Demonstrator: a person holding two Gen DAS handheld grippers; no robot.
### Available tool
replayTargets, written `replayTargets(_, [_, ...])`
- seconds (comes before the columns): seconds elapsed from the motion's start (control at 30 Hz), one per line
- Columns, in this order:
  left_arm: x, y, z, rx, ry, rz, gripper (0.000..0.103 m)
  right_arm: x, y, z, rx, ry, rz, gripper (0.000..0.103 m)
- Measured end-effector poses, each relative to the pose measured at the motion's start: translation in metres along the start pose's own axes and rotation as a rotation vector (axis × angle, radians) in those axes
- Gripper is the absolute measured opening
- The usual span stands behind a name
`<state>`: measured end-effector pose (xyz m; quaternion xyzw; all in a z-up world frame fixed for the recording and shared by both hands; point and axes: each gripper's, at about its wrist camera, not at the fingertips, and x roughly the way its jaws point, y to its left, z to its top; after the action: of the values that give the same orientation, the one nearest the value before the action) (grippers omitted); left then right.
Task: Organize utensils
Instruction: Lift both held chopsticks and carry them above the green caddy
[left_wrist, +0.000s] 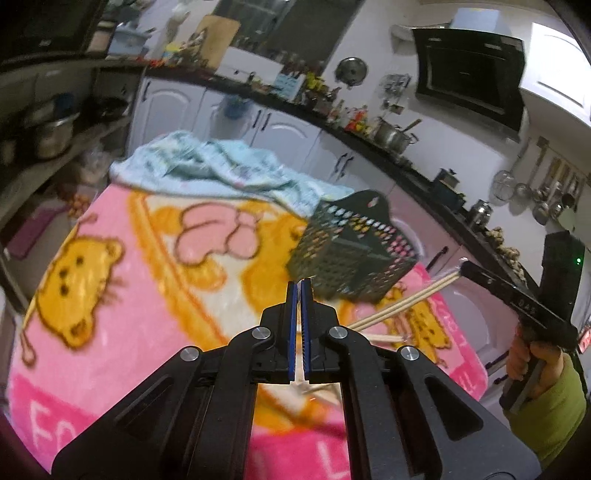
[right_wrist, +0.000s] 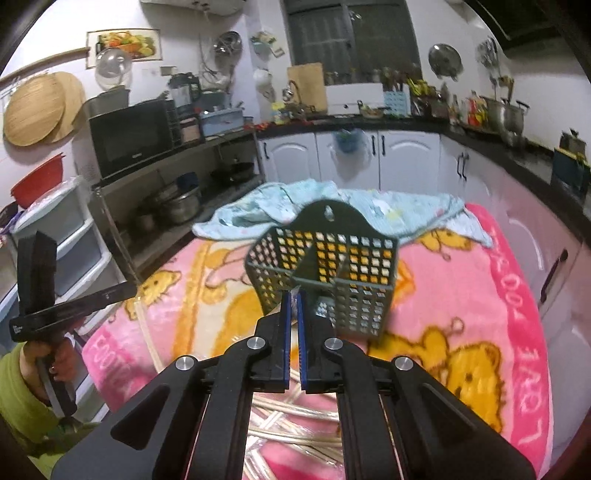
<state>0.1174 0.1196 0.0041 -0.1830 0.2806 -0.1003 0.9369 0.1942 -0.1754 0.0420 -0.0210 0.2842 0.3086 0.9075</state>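
1. The holder (right_wrist: 325, 273) stands mid-surface; its tall back plate blocks approach from the far side, while its top is open.
2. A crumpled towel (right_wrist: 280, 210) lies just behind the holder, covering the far edge.
3. Loose chopsticks (right_wrist: 295, 417) litter the blanket (right_wrist: 461, 295) under the right gripper (right_wrist: 292, 295).
4. The held pair (left_wrist: 402, 304) slants across the path between the holder's near side and the left gripper (left_wrist: 300, 286).
5. Bare blanket lies open left and right of the holder.

Black claw (left_wrist: 300, 286), blue pads, green sleeve (left_wrist: 546, 402)
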Motion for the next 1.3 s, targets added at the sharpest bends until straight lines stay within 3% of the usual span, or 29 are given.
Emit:
replayTargets(0.23, [-0.004,-0.046,0.018,0.097,-0.015,-0.058,0.000,-0.024,0.023,0.024,-0.041,-0.054,0.049,0.003])
replayTargets(0.5, [-0.010,-0.087,0.039,0.177,-0.056,-0.112,0.000,-0.057,0.025,0.049,-0.058,-0.127,0.029,0.003])
replayTargets(0.9, [-0.014,-0.138,0.097,0.205,-0.170,-0.185,0.000,-0.102,-0.002,0.078,-0.029,-0.233,-0.047,0.002])
replayTargets(1.3, [0.009,-0.170,0.148,0.189,-0.251,-0.174,0.000,-0.115,-0.024,0.105,-0.008,-0.308,-0.121,0.002])
